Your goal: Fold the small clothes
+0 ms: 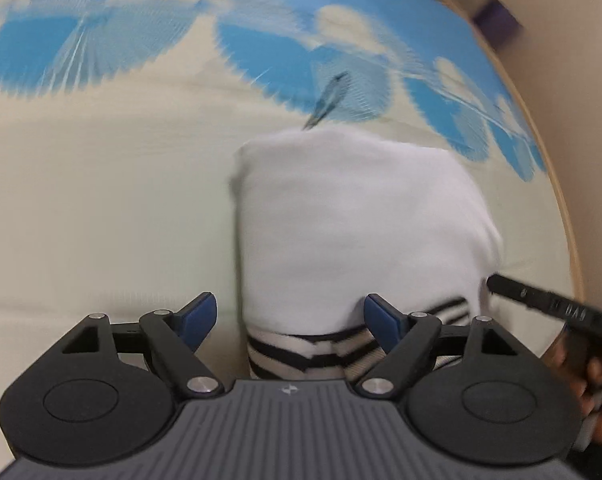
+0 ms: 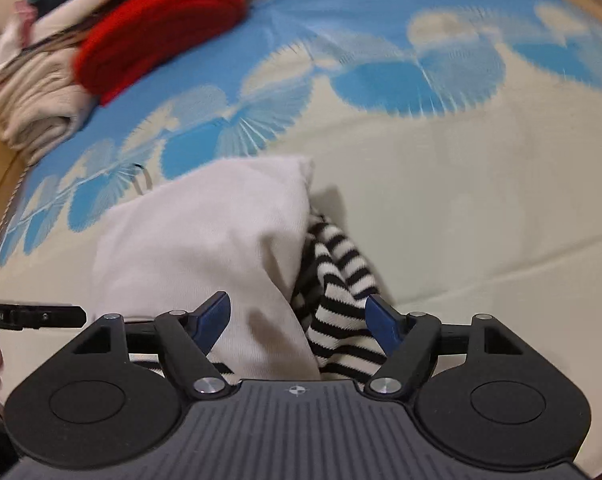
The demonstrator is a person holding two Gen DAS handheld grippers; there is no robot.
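A folded white garment with black-and-white striped sleeves lies on the cream and blue cloth. My left gripper is open just above its near left edge, nothing between the fingers. In the right wrist view the same garment lies with its striped part bunched at the right side. My right gripper is open over the near edge, its fingers either side of the striped part. The other gripper's black finger shows at each view's edge.
A pile of folded clothes, red on top of cream ones, sits at the far left of the cloth. The table's wooden edge runs along the right in the left wrist view. A bare cream area lies right of the garment.
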